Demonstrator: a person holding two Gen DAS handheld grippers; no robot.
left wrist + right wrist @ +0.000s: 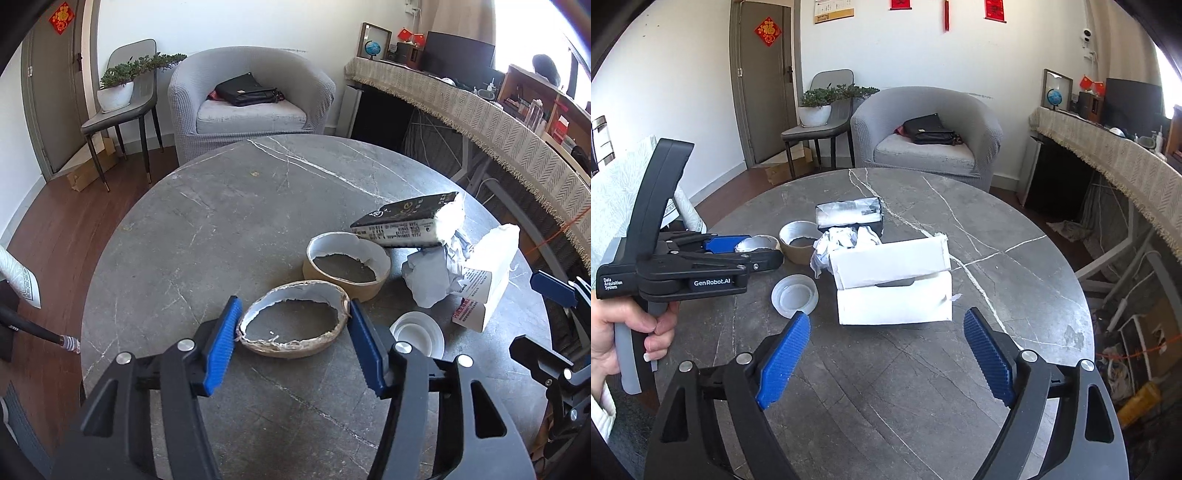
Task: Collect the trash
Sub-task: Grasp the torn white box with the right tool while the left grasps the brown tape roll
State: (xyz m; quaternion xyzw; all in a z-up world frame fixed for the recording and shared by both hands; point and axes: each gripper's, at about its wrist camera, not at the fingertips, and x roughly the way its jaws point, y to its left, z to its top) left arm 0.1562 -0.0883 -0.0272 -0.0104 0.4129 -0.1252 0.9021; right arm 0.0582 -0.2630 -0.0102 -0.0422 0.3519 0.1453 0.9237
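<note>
While the left gripper is straddling the nearer torn brown cardboard ring with white lining, jaws spread and pads just beside its outer wall, the ring is sitting toward the near edge of the round grey marble table. It is looking light, thin and crushable, so a gentle squeeze across the rim seems wise. The right gripper is hovering open before the white cardboard box, with bare tabletop nearby.

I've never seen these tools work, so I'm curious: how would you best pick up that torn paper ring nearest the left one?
Probably across its width, pinching the outer wall from both sides. The near ring lies flat on the table, open side up, and the left hand-held gripper already straddles it from the near side, fingers open. Its torn, thin wall may buckle, so squeeze gently.
</note>
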